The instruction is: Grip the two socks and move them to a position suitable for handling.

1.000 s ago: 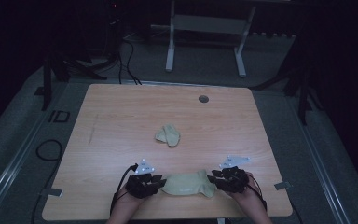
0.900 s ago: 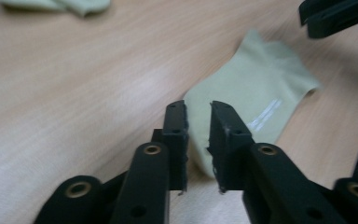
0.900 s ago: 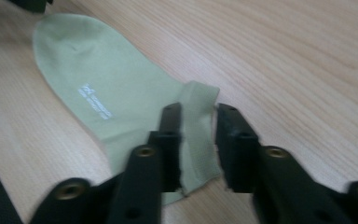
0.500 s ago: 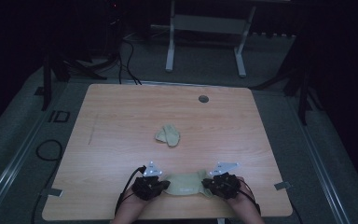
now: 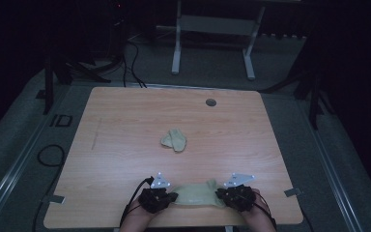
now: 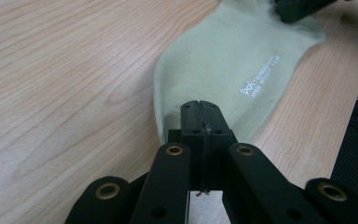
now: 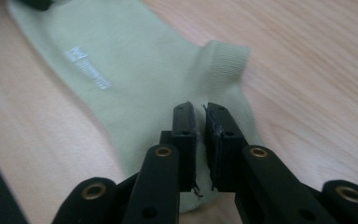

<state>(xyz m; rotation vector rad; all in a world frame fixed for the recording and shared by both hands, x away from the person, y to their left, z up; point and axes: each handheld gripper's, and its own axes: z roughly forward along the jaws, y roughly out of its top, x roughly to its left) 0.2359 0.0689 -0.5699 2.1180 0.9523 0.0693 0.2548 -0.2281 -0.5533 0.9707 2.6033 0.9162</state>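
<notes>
- Left gripper (image 5: 170, 197): jaws pressed together, having just closed, and pinching one end of the pale green sock (image 5: 195, 194); in the left gripper view the tips (image 6: 200, 122) meet on the fabric edge.
- Right gripper (image 5: 221, 195): jaws nearly together with a thin slit between them, recently drawn in; in the right gripper view (image 7: 199, 122) they appear to nip the sock's other end just below the ribbed cuff (image 7: 224, 57). Grip judged light.
- Sock position: flat on the table (image 5: 125, 145), close to the near edge, midway between its two near corners. Its long axis runs parallel to that edge, from one gripper across to the other. Printed lettering (image 6: 263, 73) faces up.
- Key relation: each hand holds the end on its own side, so the fabric spans between them; neither is nearer the middle.
- Second sock (image 5: 174, 139): bunched, near the table centre, well apart from both grippers, toward the far edge.
- Containers: none on the surface. A round grommet (image 5: 210, 102) sits by the far edge.
</notes>
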